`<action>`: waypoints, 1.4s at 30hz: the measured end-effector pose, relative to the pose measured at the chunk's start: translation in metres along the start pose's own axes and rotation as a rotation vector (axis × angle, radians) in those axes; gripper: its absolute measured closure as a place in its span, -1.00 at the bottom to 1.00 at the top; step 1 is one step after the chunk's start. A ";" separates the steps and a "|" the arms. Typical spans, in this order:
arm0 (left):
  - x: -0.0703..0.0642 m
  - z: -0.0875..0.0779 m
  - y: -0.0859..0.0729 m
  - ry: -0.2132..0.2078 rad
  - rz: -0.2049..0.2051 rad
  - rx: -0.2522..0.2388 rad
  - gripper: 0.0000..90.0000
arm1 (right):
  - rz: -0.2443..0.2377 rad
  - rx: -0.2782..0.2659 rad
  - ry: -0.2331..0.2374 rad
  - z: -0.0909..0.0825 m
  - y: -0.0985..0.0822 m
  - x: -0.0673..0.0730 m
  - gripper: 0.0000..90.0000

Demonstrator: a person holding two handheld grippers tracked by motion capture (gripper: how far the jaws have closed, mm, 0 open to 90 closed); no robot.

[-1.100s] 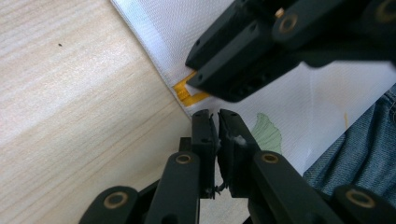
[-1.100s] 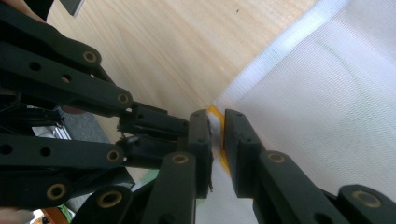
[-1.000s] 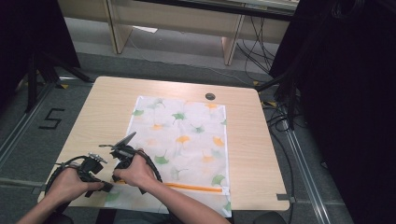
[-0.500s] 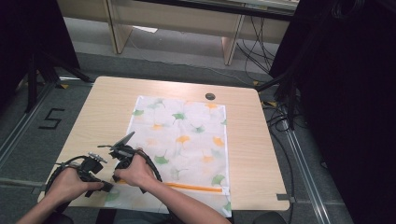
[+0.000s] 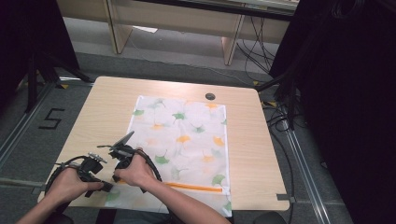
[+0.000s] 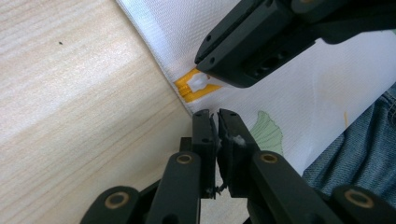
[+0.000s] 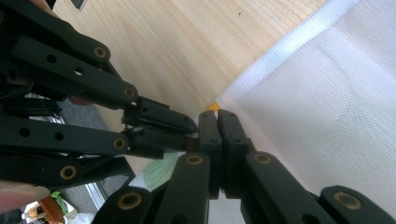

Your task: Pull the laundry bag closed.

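My left gripper (image 6: 217, 135) has its jaws pressed together on the near left edge of the mesh bag (image 5: 184, 140), with a sliver of white fabric caught between them. Just beyond their tips in the left gripper view lies the orange zipper end (image 6: 196, 86) with its white pull, right at the bag's corner, and the right gripper reaches in over it from above. My right gripper (image 7: 218, 126) has its jaws together too, tips down at that same corner where a speck of orange shows; whether they pinch fabric I cannot tell. In the right gripper view the left gripper comes in from the side, its tips touching mine.

From the high view, both grippers sit close together at the near left corner of the bag, my left hand (image 5: 70, 184) and right hand (image 5: 135, 172) side by side. The bag lies flat, white with green and orange leaf prints, its long axis running away from me, the orange zipper (image 5: 194, 187) across its near end. The bench (image 5: 247, 154) shows bare wood to left, right and beyond. A small dark round disc (image 5: 210, 96) sits just past the far edge of the bag.
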State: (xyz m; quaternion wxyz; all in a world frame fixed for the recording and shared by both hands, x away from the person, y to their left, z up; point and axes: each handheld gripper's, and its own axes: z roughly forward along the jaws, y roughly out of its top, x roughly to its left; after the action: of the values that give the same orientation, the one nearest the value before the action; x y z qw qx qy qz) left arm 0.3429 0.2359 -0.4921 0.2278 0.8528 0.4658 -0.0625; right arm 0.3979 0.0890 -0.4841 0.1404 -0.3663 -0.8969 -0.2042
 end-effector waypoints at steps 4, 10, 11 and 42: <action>0.012 -0.012 0.000 0.009 0.009 -0.023 0.87 | 0.006 -0.002 0.009 0.000 0.000 -0.002 1.00; 0.025 -0.016 0.012 0.035 -0.089 -0.151 0.88 | 0.015 -0.012 0.026 -0.001 -0.001 -0.005 1.00; 0.028 -0.015 0.016 0.027 -0.081 -0.145 0.89 | 0.023 -0.011 0.021 0.000 -0.002 -0.005 1.00; 0.017 0.005 0.023 0.074 0.083 -0.094 0.97 | 0.043 -0.023 -0.040 -0.003 -0.010 -0.002 1.00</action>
State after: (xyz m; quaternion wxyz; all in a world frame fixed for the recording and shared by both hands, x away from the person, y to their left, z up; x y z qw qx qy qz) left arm 0.3717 0.2363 -0.4943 0.2526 0.8615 0.4405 0.0003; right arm 0.3925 0.0800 -0.4852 0.1225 -0.3911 -0.8890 -0.2041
